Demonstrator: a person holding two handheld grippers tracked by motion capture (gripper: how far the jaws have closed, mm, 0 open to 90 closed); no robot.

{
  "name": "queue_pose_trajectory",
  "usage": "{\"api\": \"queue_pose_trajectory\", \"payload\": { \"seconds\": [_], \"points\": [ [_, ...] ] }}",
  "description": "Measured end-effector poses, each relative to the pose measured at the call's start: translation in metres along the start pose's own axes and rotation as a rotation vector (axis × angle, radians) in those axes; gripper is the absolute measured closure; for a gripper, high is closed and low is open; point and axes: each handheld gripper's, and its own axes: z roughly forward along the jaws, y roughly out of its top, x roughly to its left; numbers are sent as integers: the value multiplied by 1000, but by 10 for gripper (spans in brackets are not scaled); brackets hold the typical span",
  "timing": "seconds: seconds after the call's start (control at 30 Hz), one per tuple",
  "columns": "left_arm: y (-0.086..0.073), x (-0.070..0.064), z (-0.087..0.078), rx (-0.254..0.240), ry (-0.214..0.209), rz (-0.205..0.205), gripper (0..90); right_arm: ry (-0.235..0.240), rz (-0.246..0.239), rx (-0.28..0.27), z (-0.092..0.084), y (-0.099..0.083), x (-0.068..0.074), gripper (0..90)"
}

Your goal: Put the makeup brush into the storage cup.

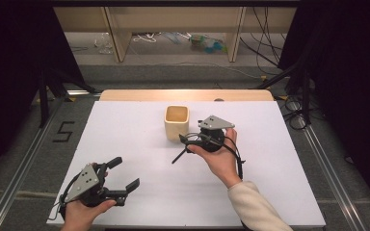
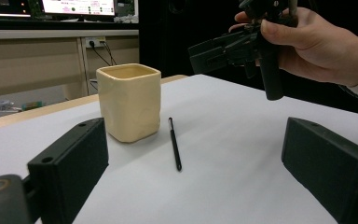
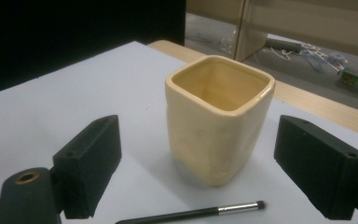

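Two things sit on the white surface [image 1: 139, 144], a cream cup [image 1: 177, 122] and a thin brush [image 1: 179, 155] lying just beside it, while the right hand-held gripper [image 1: 190, 139] hovers spread above them and the left hand-held gripper [image 1: 124, 173] waits spread nearer the person.

In the right gripper view, the brush [image 3: 191, 213] lying just in front of the cup [image 3: 216, 119] runs off the bottom edge, its handle end unseen. In the high view, the right gripper [image 1: 189, 139] beside the cup covers the brush's upper part.
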Motion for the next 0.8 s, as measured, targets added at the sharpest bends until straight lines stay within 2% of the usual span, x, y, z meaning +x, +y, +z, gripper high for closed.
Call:
{"api": "queue_pose_trajectory", "payload": {
  "seconds": [0.1,0.2,0.23,0.27,0.33,0.4,0.43,0.47,0.53,0.57,0.6,0.63,0.73,0.8],
  "points": [
    [0,0,0,0,-1,-2,70,-6,6,33,3,1,0,162],
    [-1,-1,0,1,0,-12,70,-22,23,92,6,2,-1,167],
    [-1,-1,0,1,0,-12,70,-22,23,92,6,2,-1,167],
    [0,0,0,2,-2,-3,70,-19,41,141,9,2,-2,169],
    [0,0,0,1,-4,-8,71,-18,49,162,10,2,-2,168],
    [0,0,0,1,-2,-8,70,-26,89,217,15,0,-4,168],
    [0,0,0,2,-2,-7,71,-36,115,270,17,0,-4,173],
    [0,0,0,2,-3,-4,71,-36,113,281,19,0,-6,178],
    [-1,0,1,-10,-12,-11,71,-43,144,323,21,0,-6,183],
    [-1,0,1,-9,-12,-9,71,-46,136,358,25,0,-8,183],
    [0,1,1,-9,-14,3,71,-58,166,379,28,0,-8,184],
    [0,0,1,-9,-13,-5,71,-69,183,400,31,0,-7,184],
    [0,0,-1,5,-4,-11,71,-80,194,470,38,1,-7,209],
    [-1,0,0,-6,-11,-10,71,-80,205,576,46,2,-7,216]
  ]
}}
